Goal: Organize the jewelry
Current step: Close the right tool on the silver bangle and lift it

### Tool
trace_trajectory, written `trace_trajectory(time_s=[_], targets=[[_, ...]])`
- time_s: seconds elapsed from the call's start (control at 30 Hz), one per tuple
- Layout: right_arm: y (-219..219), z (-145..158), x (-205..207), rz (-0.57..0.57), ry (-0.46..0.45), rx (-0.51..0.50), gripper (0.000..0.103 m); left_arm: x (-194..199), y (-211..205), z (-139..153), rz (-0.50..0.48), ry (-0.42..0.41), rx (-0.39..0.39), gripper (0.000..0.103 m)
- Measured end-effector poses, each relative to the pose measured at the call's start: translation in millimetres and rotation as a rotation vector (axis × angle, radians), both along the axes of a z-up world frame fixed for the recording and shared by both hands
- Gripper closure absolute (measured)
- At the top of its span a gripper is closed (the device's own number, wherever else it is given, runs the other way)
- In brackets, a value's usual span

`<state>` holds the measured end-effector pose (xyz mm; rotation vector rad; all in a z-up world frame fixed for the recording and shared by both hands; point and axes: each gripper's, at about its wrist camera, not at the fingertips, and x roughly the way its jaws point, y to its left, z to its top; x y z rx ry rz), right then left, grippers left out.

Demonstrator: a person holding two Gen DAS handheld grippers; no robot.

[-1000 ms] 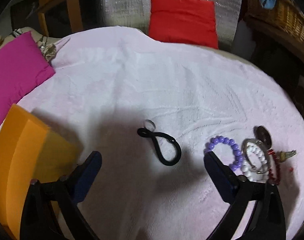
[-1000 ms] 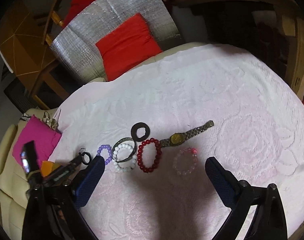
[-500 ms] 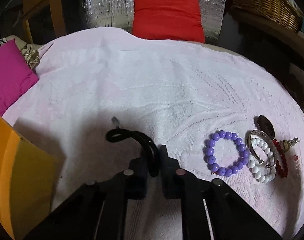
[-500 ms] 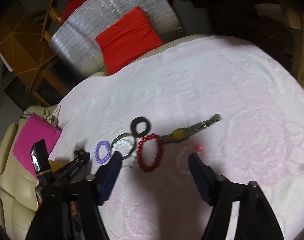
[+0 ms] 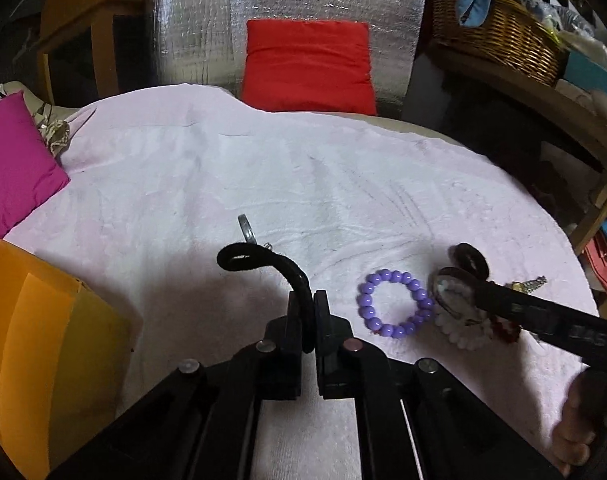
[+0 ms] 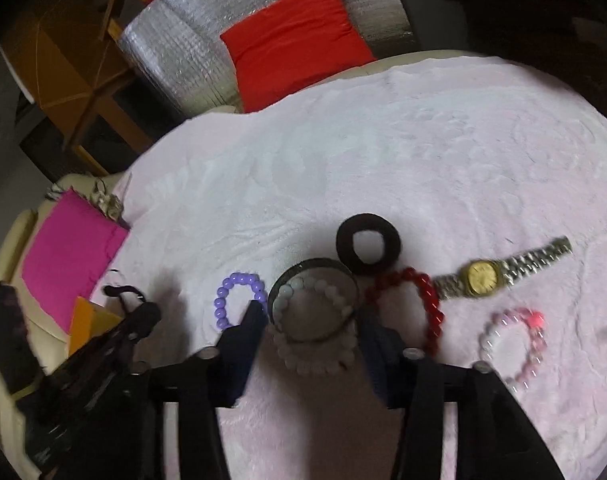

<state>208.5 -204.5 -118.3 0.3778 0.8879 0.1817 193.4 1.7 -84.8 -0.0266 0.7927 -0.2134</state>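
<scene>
The left gripper (image 5: pixel 308 312) has its jaws pressed on the black hair tie (image 5: pixel 263 262), lifting it off the pink blanket (image 5: pixel 303 184); the right gripper (image 6: pixel 309 322) is closing its jaws around the metal bangle (image 6: pixel 315 300) and white bead bracelet (image 6: pixel 315 356). Sorting looks barely begun; the purple bracelet (image 6: pixel 239 300), red bracelet (image 6: pixel 419 304), watch (image 6: pixel 483 278) and pink bracelet (image 6: pixel 515 344) lie loose on the blanket.

**Jewelry laid out on pink cloth**

Black cord loop (image 5: pixel 263 264), thin, with small silver ring (image 5: pixel 245 229) at far end, lifted clear of cloth, near end pinched. Purple bead bracelet (image 6: pixel 239 298), round, flat on cloth. Just right of it, metal bangle (image 6: pixel 315 300) resting on top of white bead bracelet (image 6: pixel 315 356). Behind bangle, dark fabric ring (image 6: pixel 368 248), flat. Red bead bracelet (image 6: pixel 419 300) beside bangle, touching gold-faced watch (image 6: pixel 483 276) with steel band stretched out. Pale pink bead bracelet (image 6: pixel 515 344) nearest on right, apart from others.
</scene>
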Motion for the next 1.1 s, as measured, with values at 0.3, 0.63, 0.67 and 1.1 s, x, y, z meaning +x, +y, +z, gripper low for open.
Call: trace_trajectory(time_s=[0.3,0.63,0.67,1.1], targets=[[25,-13,12,0.05,-0.011,-0.17,0.034,2,6,0,-0.018,0.012,-0.017,0.098],[19,-14,7,0.037,-0.035,-0.173,0.04,-2,3,2,-0.024,-0.002,0.002,0.098],[19,-12,4,0.035,-0.04,-0.172,0.04,-3,2,2,-0.022,-0.01,0.012,0.098],[20,36,-46,0.073,-0.192,-0.106,0.054,-55,4,48,0.056,-0.194,0.153,0.098]])
